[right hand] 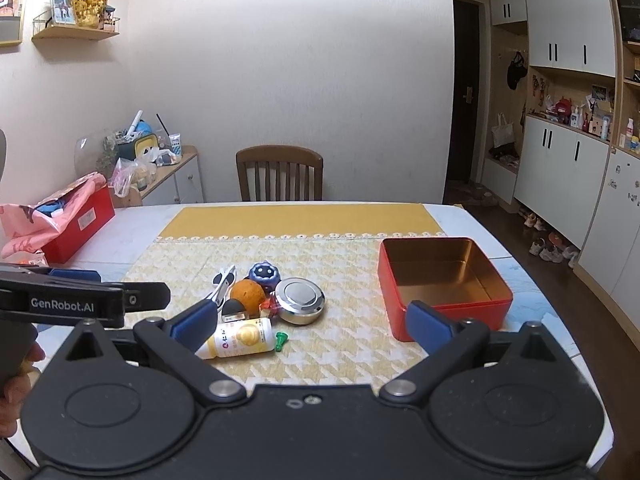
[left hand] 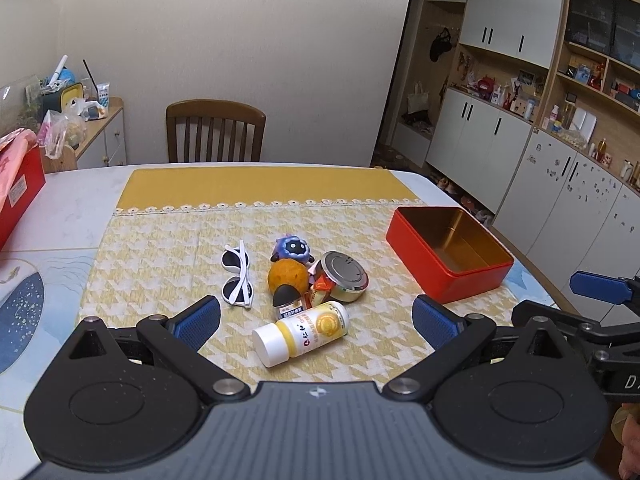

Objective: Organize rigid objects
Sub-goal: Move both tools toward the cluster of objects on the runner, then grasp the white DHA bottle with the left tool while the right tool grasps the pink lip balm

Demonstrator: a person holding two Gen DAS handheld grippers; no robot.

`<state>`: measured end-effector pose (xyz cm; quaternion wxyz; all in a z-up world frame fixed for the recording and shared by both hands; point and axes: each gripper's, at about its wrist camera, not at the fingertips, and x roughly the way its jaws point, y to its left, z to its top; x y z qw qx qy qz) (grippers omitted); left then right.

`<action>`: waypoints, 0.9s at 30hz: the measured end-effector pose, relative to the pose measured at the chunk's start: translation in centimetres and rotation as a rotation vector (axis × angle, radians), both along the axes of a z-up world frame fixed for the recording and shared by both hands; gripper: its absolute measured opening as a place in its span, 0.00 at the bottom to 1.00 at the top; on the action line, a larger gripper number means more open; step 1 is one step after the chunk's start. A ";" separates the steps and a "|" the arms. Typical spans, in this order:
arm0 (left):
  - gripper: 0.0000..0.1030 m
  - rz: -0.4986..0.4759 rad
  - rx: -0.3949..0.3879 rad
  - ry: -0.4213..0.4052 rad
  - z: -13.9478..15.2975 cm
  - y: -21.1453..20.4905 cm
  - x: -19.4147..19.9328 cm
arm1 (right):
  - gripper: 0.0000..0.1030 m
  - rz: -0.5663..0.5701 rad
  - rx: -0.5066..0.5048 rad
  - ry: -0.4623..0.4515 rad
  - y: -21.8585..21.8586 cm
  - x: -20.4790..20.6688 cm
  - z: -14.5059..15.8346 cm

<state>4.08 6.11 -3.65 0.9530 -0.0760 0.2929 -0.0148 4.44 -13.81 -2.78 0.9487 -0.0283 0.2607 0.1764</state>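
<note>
1. Left wrist view: the left gripper [left hand: 316, 322] has its jaws spread wide and holds nothing. Before it lies a yellow plastic bottle with white cap [left hand: 302, 333], beside white-framed sunglasses [left hand: 238, 278] and a round silver-lidded tin [left hand: 344, 276].
2. Right wrist view: the right gripper [right hand: 312, 326] is also spread wide and holds nothing. The red metal box with gold inside [right hand: 444, 284] stands on the yellow houndstooth cloth [right hand: 340, 356], right of the pile.

My left wrist view looks forward and down from the near edge of the surface [left hand: 60, 216], fairly close above the yellow houndstooth cloth [left hand: 160, 240]. My right wrist view sits beside it, a little further back and flatter. Both face the brown wooden chair [right hand: 279, 174] — and share the open red metal tin [left hand: 450, 254].
</note>
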 end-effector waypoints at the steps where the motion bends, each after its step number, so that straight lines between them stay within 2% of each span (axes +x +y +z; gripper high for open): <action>1: 1.00 -0.003 0.001 0.003 -0.2 0.2 0.2 | 0.97 0.002 -0.004 0.005 0.2 0.2 -0.2; 7: 1.00 -0.009 0.002 0.023 -2.6 2.0 1.4 | 0.96 0.017 -0.032 0.035 1.4 1.4 -1.3; 10: 0.99 0.022 -0.054 0.107 -4.3 4.1 2.9 | 0.95 0.040 -0.061 0.064 2.1 2.5 -2.6; 12: 0.99 0.043 -0.065 0.113 -5.0 5.4 3.6 | 0.94 0.052 -0.099 0.076 2.7 3.1 -3.7; 16: 0.99 0.012 -0.013 0.109 -6.1 6.0 5.1 | 0.92 0.075 -0.120 0.111 3.3 4.5 -5.2; 19: 0.99 -0.015 -0.004 0.094 -6.8 5.7 6.0 | 0.90 0.130 -0.146 0.138 4.1 5.3 -6.5; 23: 0.99 -0.078 0.044 0.121 -8.1 4.2 7.6 | 0.90 0.180 -0.152 0.190 5.7 5.3 -8.3; 27: 0.97 -0.134 0.059 0.145 -9.4 2.9 9.5 | 0.90 0.250 -0.181 0.217 7.5 4.7 -9.7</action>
